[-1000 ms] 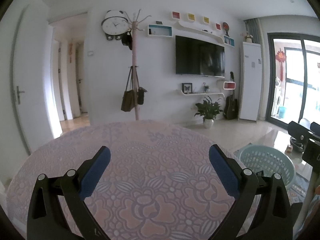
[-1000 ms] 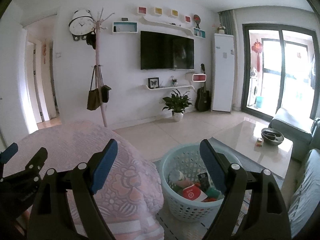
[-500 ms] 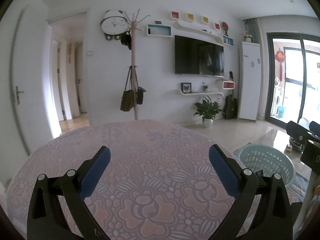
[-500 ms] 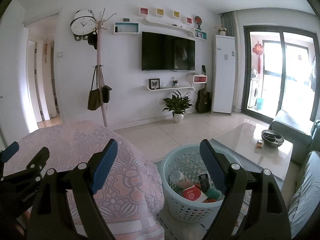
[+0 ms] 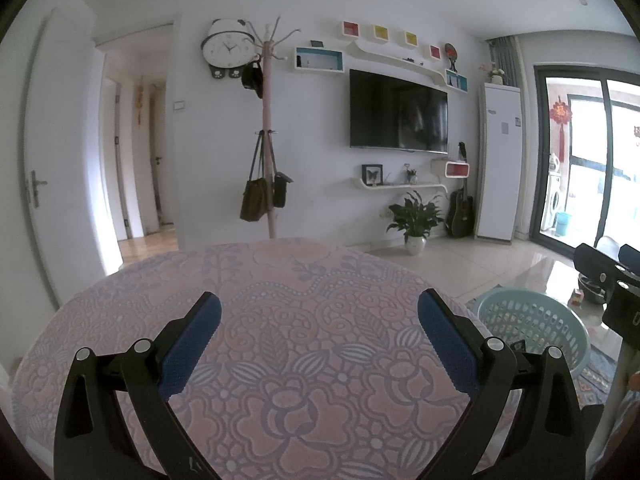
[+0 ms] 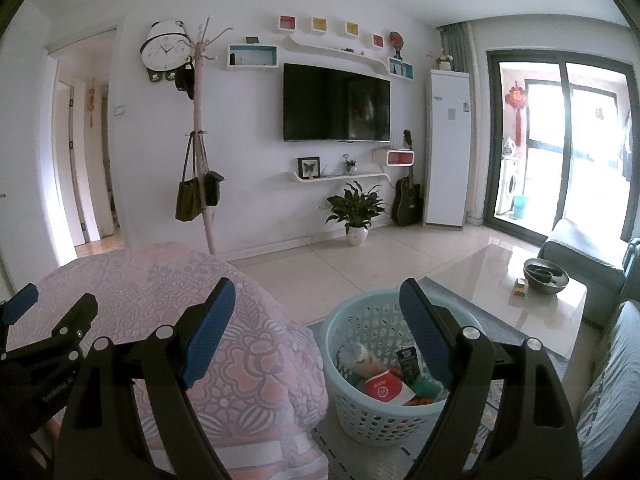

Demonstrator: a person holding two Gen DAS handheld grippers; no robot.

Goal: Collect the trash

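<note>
A pale blue plastic basket (image 6: 360,404) stands on the floor right of the round table (image 6: 168,280). It holds several pieces of trash, among them a red and white carton (image 6: 384,389), a plastic bottle (image 6: 354,356) and a dark packet (image 6: 407,360). My right gripper (image 6: 318,324) is open and empty, held above the gap between table edge and basket. My left gripper (image 5: 320,328) is open and empty above the pink flowered tablecloth (image 5: 304,304). The basket also shows in the left wrist view (image 5: 536,332), with the right gripper (image 5: 608,276) beyond it.
A glass coffee table (image 6: 504,300) with a dark bowl (image 6: 545,275) stands right of the basket, a grey sofa (image 6: 580,248) behind it. A coat stand with bags (image 6: 198,184), a potted plant (image 6: 357,212) and a guitar (image 6: 407,200) line the far wall.
Both views have shifted very slightly; both grippers stay open and empty in nearly the same place.
</note>
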